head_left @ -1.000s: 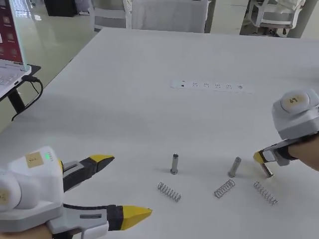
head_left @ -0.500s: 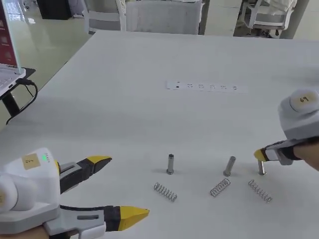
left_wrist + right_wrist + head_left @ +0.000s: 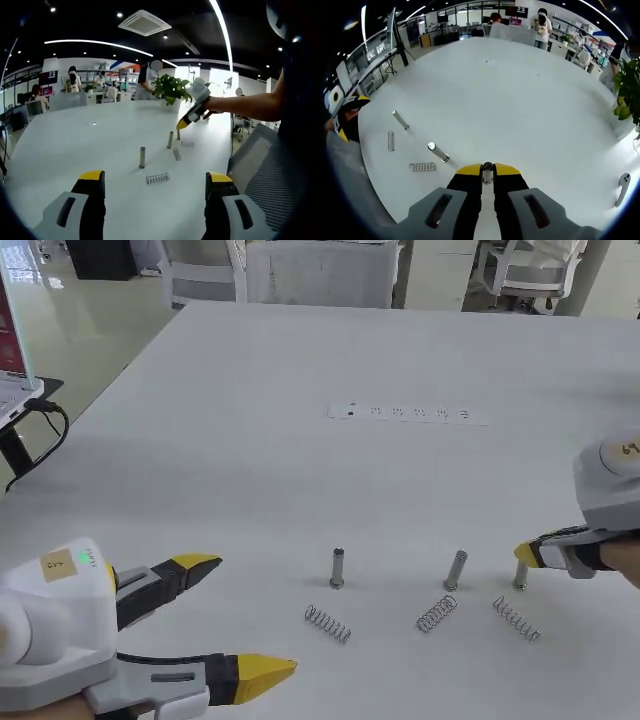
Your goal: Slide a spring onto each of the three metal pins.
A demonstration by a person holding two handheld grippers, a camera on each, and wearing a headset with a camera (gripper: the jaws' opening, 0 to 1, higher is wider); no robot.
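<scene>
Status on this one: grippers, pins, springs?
Left gripper open, clear of parts. Right gripper shut on rightmost pin. Three springs flat on table, none threaded. Path clear.

White table (image 3: 300,470). Three metal pins stand in a row near the front edge: left pin (image 3: 337,568), middle pin (image 3: 455,570), right pin (image 3: 520,576). One spring lies flat on the table just in front of each: left spring (image 3: 328,624), middle spring (image 3: 435,613), right spring (image 3: 516,619). Left gripper (image 3: 238,617) sits low at the near left, yellow-tipped jaws spread wide, well apart from the pins. Right gripper (image 3: 525,553) reaches in from the right edge, yellow tips at the top of the right pin. Power strip (image 3: 408,413) farther back.
</scene>
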